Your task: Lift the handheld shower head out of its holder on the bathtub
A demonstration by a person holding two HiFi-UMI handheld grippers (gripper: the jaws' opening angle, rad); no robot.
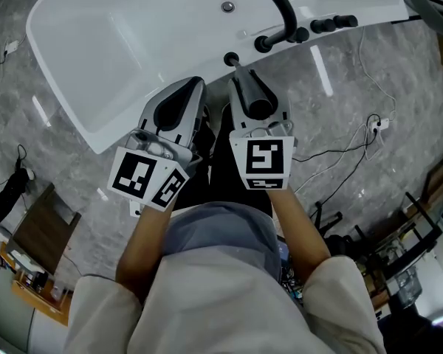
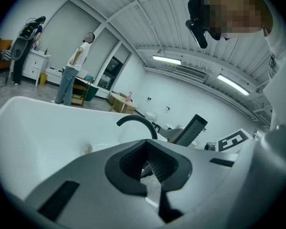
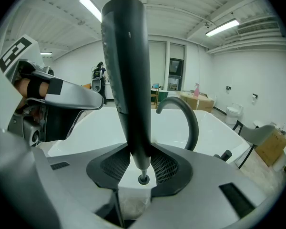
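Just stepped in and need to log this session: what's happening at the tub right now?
A person stands over a white bathtub with a gripper in each hand. The right gripper is clamped on the dark handheld shower head, whose narrow end points down at the black holder on the tub's rim. Whether it has cleared the holder is hard to tell. The left gripper hangs beside it, jaws together on nothing.
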